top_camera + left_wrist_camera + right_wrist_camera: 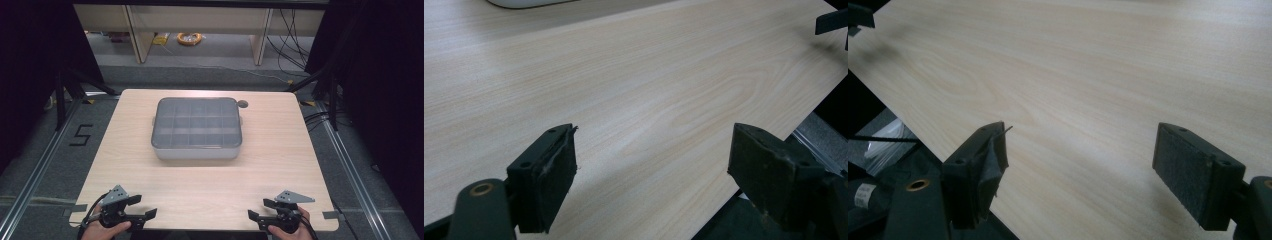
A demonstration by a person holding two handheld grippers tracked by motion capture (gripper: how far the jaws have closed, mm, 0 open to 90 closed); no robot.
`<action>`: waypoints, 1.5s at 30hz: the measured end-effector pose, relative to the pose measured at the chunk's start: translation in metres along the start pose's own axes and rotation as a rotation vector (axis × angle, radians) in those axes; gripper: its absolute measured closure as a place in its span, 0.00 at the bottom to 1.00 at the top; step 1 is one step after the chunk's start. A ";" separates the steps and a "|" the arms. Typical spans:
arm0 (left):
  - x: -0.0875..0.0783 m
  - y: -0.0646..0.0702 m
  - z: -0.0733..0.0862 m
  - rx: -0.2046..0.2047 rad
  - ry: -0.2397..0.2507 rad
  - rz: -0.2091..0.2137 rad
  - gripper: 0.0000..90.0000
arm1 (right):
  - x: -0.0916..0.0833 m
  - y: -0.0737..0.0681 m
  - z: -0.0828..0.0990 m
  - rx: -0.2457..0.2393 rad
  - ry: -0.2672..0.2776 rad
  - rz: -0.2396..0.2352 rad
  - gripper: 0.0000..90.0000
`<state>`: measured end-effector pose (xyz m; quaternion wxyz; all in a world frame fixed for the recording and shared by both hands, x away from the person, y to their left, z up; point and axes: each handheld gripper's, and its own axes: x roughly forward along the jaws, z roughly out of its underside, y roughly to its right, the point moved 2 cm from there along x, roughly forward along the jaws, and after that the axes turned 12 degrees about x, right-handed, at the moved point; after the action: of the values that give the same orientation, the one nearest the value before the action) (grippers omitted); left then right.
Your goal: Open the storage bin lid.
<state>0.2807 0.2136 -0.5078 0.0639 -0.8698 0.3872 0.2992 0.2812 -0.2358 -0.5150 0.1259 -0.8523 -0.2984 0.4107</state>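
Left gripper sits at about 7 o'clock on the worktop, near the front edge, held in the person's left hand. Jaws released, gaping wide, nothing between them; the left gripper view shows bare wood grain under the pads. It rests low and points in toward the worktop's middle, likely a ready pose that keeps the approach to the box unobstructed.

Compartment box stands at centre, slightly toward 12 o'clock, well apart from both grippers. Pale grey tray with a smoky translucent lid on top; grid of dividers shows through. Contents cannot be made out. Lid appears seated flat, so judged closed. Central placement puts it about equally far from either hand, which suits two-handed work on the lid. A small dark round spot lies at its 1 o'clock corner; nature unclear.

Right gripper at about 5 o'clock, mirror of the left, in the right hand. Jaws likewise spread apart and empty.

Surface: light wood-grain laminate, rounded corners, matte.

Room: grey floor with a taped "5" at 9 o'clock, black drapes to both sides, pale shelving at the back, an orange cable coil on the floor beyond, and loose black cables at 2 o'clock.
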 end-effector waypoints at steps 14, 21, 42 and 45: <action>0.000 -0.003 0.000 -0.027 0.012 -0.008 0.21 | -0.004 -0.001 -0.003 0.062 0.054 -0.009 0.26; 0.000 -0.003 0.000 -0.035 0.010 -0.003 0.20 | -0.004 0.004 -0.005 0.037 0.086 0.000 0.26; 0.004 -0.011 -0.009 -0.082 0.036 -0.015 0.21 | 0.006 0.011 -0.027 0.108 0.134 -0.099 0.28; 0.006 -0.016 -0.012 -0.087 0.050 -0.023 0.21 | 0.008 0.014 -0.034 0.118 0.141 -0.091 0.28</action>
<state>0.3012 0.2166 -0.5031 0.0197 -0.8833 0.3653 0.2931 0.3168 -0.2408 -0.5048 0.2151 -0.8558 -0.3023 0.3605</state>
